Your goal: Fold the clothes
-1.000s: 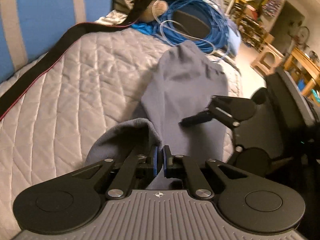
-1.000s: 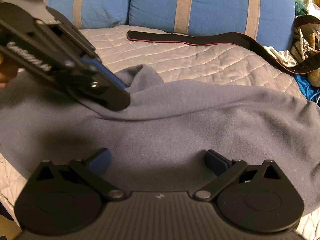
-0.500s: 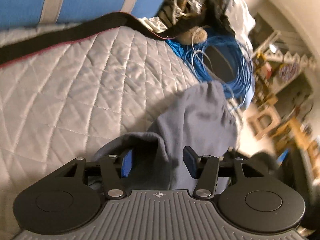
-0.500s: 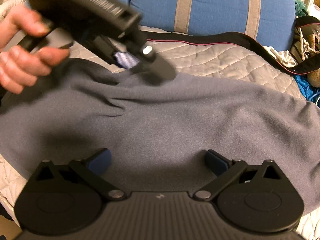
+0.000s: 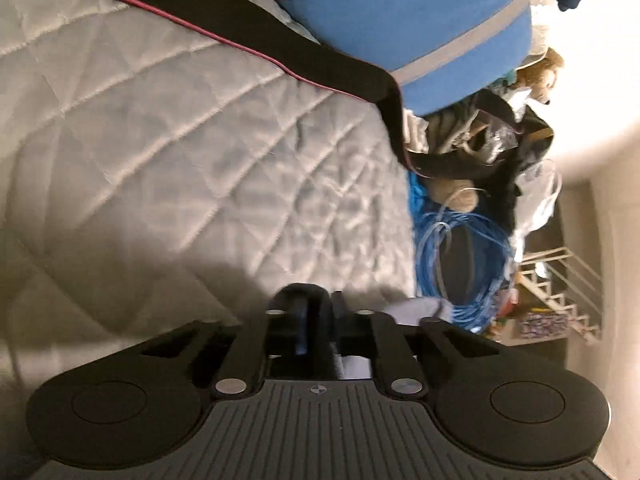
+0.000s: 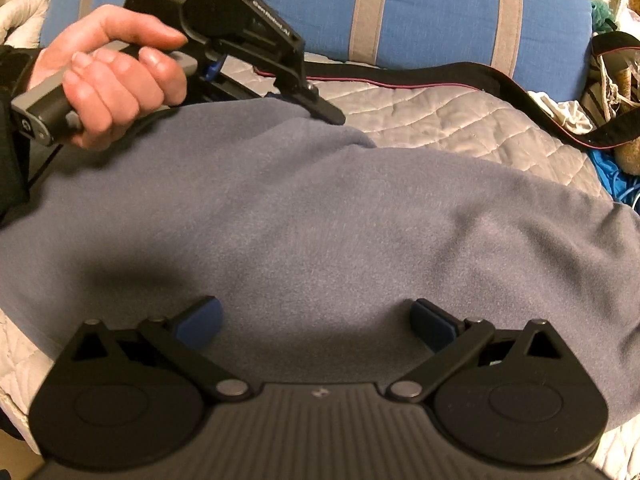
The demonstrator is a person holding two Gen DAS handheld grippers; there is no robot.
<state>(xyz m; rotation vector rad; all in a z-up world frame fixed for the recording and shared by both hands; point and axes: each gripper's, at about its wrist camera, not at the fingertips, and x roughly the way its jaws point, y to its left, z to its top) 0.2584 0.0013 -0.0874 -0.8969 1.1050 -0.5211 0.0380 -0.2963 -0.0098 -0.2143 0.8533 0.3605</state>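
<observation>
A grey fleece garment [image 6: 320, 220] lies spread across the quilted bed cover [image 6: 460, 120]. A hand [image 6: 116, 80] holds my left gripper [image 6: 320, 106] at the garment's far edge, rolled onto its side. Its jaws are closing, and in the left wrist view a dark fold of the cloth sits pinched between the nearly touching fingers of the left gripper [image 5: 320, 308]. A bit of the garment [image 5: 416, 306] shows just right of them. My right gripper [image 6: 316, 320] hovers open over the near part of the garment, with only flat cloth below its blue pads [image 6: 200, 322].
Blue pillows [image 6: 440, 12] with grey stripes line the back of the bed. A black strap with red piping [image 6: 460, 76] lies across the quilt. A coil of blue cable [image 5: 460, 264], a plush toy [image 5: 460, 196] and loose clutter crowd the bed's right end.
The left gripper opened and let go of the lifted fold, rolled onto its side, moved to the garment's far edge and came together again. The right gripper stayed still and open.
</observation>
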